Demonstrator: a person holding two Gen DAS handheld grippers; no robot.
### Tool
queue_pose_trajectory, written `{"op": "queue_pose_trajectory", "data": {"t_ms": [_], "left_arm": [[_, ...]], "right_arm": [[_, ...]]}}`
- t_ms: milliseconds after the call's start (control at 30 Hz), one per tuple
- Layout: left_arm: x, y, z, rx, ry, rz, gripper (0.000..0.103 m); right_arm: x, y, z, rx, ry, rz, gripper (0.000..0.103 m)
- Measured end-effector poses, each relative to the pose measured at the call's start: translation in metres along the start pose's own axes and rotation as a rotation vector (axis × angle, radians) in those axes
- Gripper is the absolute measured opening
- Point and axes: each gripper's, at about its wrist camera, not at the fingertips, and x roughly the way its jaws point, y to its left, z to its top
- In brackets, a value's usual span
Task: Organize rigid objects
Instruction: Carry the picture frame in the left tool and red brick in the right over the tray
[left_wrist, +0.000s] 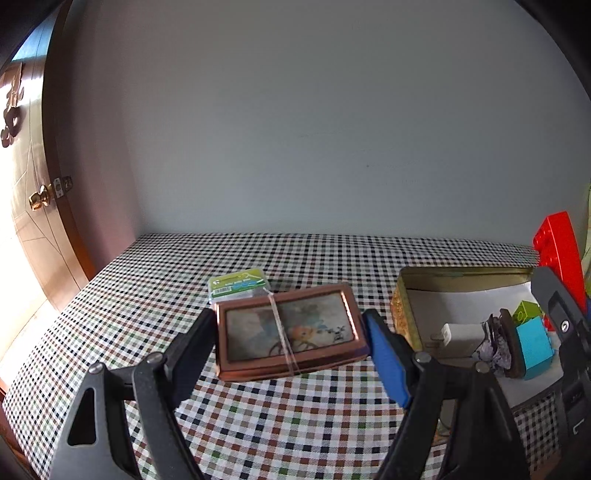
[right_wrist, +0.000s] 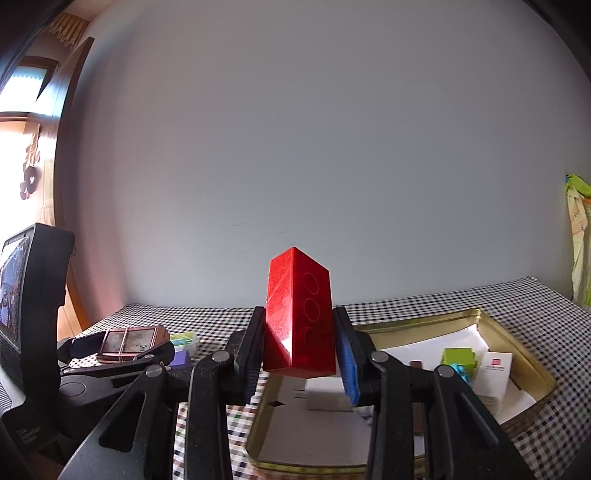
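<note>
- The checkered tablecloth (left_wrist: 258, 406) covers the table against a plain grey wall.
- The gold tin (right_wrist: 532, 373) sits open on the cloth, lined with white paper, holding a green block (right_wrist: 458, 356), a white charger (right_wrist: 325, 397) and a small white box (right_wrist: 496, 367).
- The right gripper (right_wrist: 300, 350) is clamped on the red brick (right_wrist: 299, 314), held upright above the tin's near left corner.
- The left gripper (left_wrist: 291, 343), left of the tin, grips the copper case (left_wrist: 291, 332) by its short ends, lifted off the cloth; a rubber band wraps it.
- A green-labelled packet (left_wrist: 238, 286) lies just behind the case.
</note>
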Motion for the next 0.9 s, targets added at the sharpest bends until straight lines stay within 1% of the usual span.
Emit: {"op": "queue_pose_trajectory", "data": {"t_ms": [233, 467, 667, 900], "left_arm": [[-0.001, -0.037, 0.003, 0.05, -0.015, -0.057, 0.08], [-0.002, -0.067, 0.005, 0.081, -0.029, -0.105, 0.08], [0.004, -0.083, 0.008, 0.088, -0.018, -0.136, 0.08], [0.01, -0.1, 0.012, 0.102, -0.008, -0.151, 0.08]], "right_arm": [[-0.008, -0.027, 0.005, -0.007, -0.012, -0.056, 0.039], [-0.012, -0.056, 0.008, 0.011, -0.009, -0.113, 0.038], [-0.007, -0.077, 0.01, 0.022, -0.001, -0.147, 0.038], [-0.007, -0.093, 0.014, 0.04, 0.006, -0.171, 0.038]]}}
